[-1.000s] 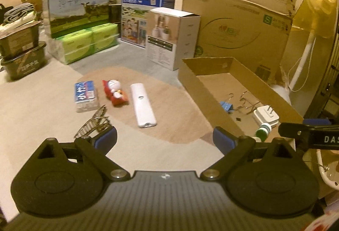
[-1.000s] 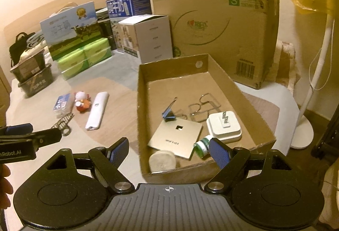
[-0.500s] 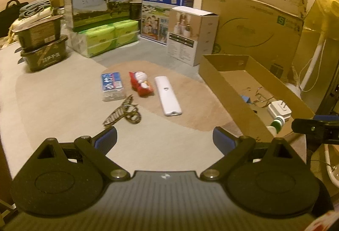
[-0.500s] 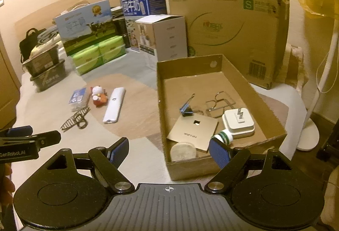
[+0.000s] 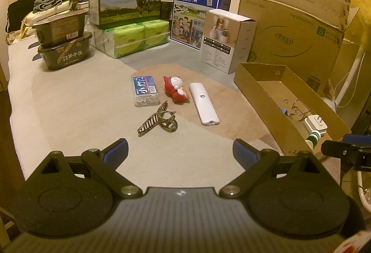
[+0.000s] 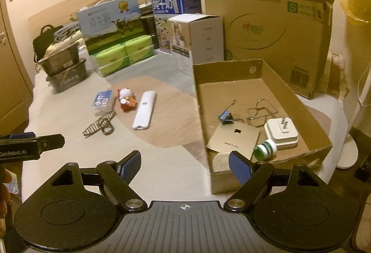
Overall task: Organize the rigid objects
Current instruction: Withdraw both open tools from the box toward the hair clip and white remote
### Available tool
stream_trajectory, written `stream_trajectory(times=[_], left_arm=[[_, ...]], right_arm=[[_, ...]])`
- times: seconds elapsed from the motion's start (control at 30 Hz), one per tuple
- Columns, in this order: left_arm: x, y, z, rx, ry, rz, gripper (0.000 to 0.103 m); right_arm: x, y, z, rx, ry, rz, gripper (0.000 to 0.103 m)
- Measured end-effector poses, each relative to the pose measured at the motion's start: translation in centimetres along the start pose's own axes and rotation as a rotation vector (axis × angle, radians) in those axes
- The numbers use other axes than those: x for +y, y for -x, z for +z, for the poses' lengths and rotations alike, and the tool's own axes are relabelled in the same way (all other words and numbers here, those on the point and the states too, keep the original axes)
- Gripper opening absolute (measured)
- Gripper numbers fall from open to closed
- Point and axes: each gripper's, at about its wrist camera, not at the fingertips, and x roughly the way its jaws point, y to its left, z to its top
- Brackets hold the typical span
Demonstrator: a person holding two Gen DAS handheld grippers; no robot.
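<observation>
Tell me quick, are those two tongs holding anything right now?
Left tongs: open, holding nothing, above the mat short of the hair claw.
Right tongs: open, holding nothing, near the cardboard tray.

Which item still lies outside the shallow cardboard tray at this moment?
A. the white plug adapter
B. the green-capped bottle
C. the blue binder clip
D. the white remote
D: the white remote lies on the mat left of the cardboard tray, while the binder clip, plug adapter and green-capped bottle all sit inside it.
</observation>
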Motion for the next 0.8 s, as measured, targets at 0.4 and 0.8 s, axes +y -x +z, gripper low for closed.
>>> stream_trajectory(times=[0.4,0.8], left_arm=[[1.0,-0.2,-0.4,0.018,-0.002,-0.017,0.095],[2.8,-0.7,-0.7,0.028,-0.004,-0.01,0.095]], right_arm=[[1.3,-0.6,-0.2,0.015,0.017,0.018,0.082],[3.2,-2.2,-0.2,0.029,0.047,0.041,0.082]])
